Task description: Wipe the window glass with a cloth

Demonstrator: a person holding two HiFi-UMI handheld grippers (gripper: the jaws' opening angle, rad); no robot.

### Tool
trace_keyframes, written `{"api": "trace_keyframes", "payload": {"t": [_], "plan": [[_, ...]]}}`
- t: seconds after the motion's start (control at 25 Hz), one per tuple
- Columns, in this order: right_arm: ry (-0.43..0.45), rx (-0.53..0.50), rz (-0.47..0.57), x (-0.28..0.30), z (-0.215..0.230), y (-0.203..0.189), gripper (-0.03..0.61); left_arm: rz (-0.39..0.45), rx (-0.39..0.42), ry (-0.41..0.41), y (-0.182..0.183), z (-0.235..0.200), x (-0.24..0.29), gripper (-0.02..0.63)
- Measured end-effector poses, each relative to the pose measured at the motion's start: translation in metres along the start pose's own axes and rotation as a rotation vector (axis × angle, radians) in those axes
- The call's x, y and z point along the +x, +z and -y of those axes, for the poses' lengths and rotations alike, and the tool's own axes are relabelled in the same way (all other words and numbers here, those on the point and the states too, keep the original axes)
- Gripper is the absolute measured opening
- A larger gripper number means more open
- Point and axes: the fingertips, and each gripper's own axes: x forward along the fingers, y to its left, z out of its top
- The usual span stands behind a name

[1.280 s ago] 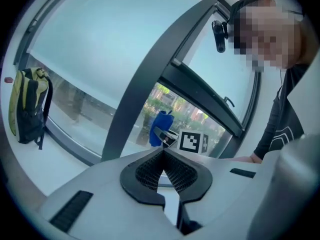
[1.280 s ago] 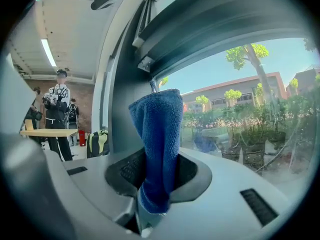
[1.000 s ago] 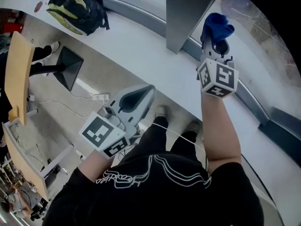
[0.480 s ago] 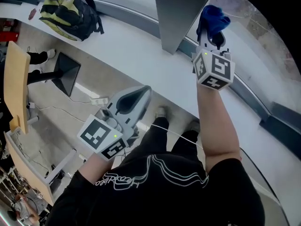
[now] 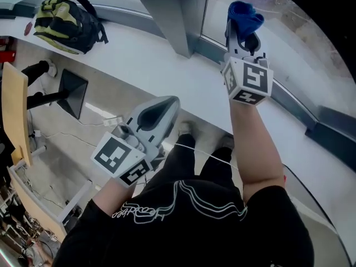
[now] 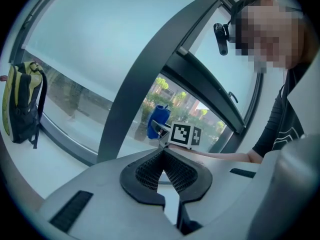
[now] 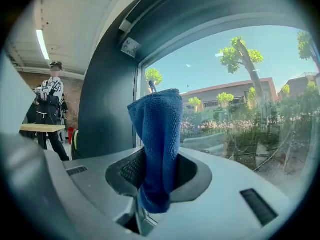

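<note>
My right gripper (image 5: 243, 22) is shut on a blue cloth (image 5: 245, 15), raised close to the window glass (image 5: 289, 26) just right of the dark grey mullion (image 5: 189, 10). In the right gripper view the blue cloth (image 7: 157, 149) stands up between the jaws in front of the glass (image 7: 240, 99); whether it touches the pane I cannot tell. My left gripper (image 5: 161, 109) hangs lower over the white sill (image 5: 139, 54), jaws closed with nothing in them. From the left gripper view (image 6: 164, 156) the blue cloth (image 6: 157, 120) and the right gripper's marker cube (image 6: 184, 135) show at the window.
A black and yellow backpack (image 5: 64, 15) lies on the sill at the far left. Below the sill are a wooden desk edge (image 5: 14, 115), a black stand (image 5: 69, 90) and floor cables. A dark frame rail (image 5: 311, 115) runs along the glass's bottom edge.
My right gripper with the cloth has shifted up and slightly left in the view, nearer the mullion. The left gripper has stayed low, about where it was.
</note>
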Motion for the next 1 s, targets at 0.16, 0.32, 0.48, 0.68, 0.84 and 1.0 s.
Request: {"api": "trace_keyframes", "payload": {"t": [0.16,0.32,0.48,0.68,0.84,1.0], "plan": [[-0.018,-0.019,0.0,-0.021,0.026,-0.003,0.093,-0.015,0.006,-0.021,-0.009,0.023,0.015,0.005],[-0.035,-0.03,0.0,-0.046,0.056,-0.005,0.094,-0.033,0.008,-0.038,-0.021,0.051,0.031,0.005],[-0.058,-0.045,-0.006,-0.075,0.091,-0.009,0.094,-0.048,0.02,-0.066,-0.033,0.085,0.049,0.005],[-0.103,-0.048,-0.015,-0.111,0.142,-0.017,0.093,-0.068,0.028,-0.098,-0.05,0.123,0.073,0.005],[-0.135,-0.066,-0.02,-0.144,0.182,-0.025,0.093,-0.087,0.037,-0.126,-0.067,0.158,0.094,0.005],[-0.177,-0.065,-0.031,-0.178,0.225,-0.034,0.094,-0.103,0.051,-0.153,-0.078,0.191,0.114,0.005]]}}
